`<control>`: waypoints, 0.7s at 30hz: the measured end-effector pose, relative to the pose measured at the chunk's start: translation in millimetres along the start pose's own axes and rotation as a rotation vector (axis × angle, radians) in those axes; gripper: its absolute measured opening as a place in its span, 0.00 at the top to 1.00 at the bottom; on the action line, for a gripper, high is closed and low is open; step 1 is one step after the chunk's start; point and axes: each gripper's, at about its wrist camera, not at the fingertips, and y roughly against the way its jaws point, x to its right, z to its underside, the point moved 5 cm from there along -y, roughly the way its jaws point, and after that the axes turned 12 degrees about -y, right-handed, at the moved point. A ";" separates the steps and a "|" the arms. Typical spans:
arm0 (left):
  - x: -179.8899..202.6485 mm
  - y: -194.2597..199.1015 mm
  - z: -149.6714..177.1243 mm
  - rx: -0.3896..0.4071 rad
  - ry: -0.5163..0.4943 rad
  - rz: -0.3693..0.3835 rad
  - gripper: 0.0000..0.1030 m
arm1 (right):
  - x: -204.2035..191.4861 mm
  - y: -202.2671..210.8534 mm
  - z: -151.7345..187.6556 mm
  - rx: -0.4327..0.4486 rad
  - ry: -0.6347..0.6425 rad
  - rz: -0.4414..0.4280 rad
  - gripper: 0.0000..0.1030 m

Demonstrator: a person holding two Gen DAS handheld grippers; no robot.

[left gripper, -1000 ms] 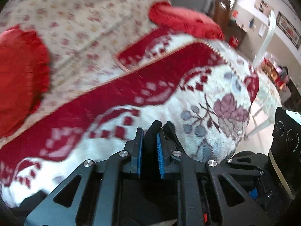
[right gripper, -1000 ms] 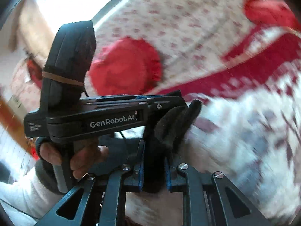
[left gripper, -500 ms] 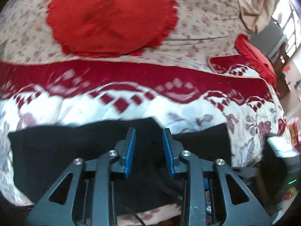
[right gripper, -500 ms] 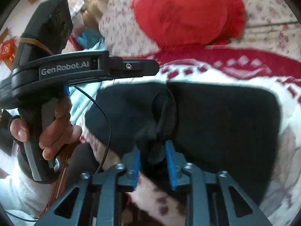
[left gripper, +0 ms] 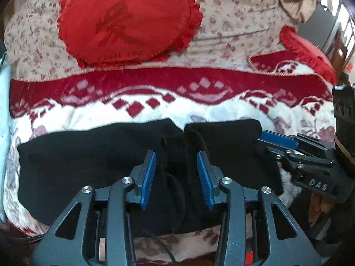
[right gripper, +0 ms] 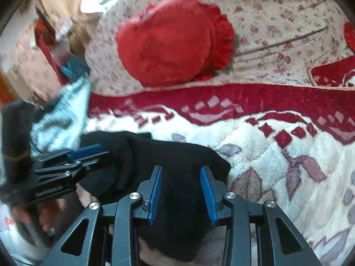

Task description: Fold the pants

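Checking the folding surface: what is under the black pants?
The black pants lie on a red-and-white patterned blanket, visible all around them. Whatever sits directly beneath the fabric is covered and cannot be seen.

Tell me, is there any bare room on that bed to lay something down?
Yes. The white blanket right of the black pants lies bare, as does the red band between the pants and the round cushion. The near edge is crowded: pants, left gripper and right gripper, both open.
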 end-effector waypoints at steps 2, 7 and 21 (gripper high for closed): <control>-0.9 -15.6 5.7 -0.045 0.015 -0.015 0.63 | 1.4 -9.2 -1.7 -0.024 0.008 -0.005 0.66; -10.6 -21.7 13.0 -0.067 0.040 -0.005 0.63 | -5.4 -9.8 -4.1 -0.020 0.023 -0.020 0.66; -47.6 2.9 29.0 -0.048 0.131 -0.041 0.63 | -69.3 -3.8 71.5 -0.025 0.461 0.036 0.52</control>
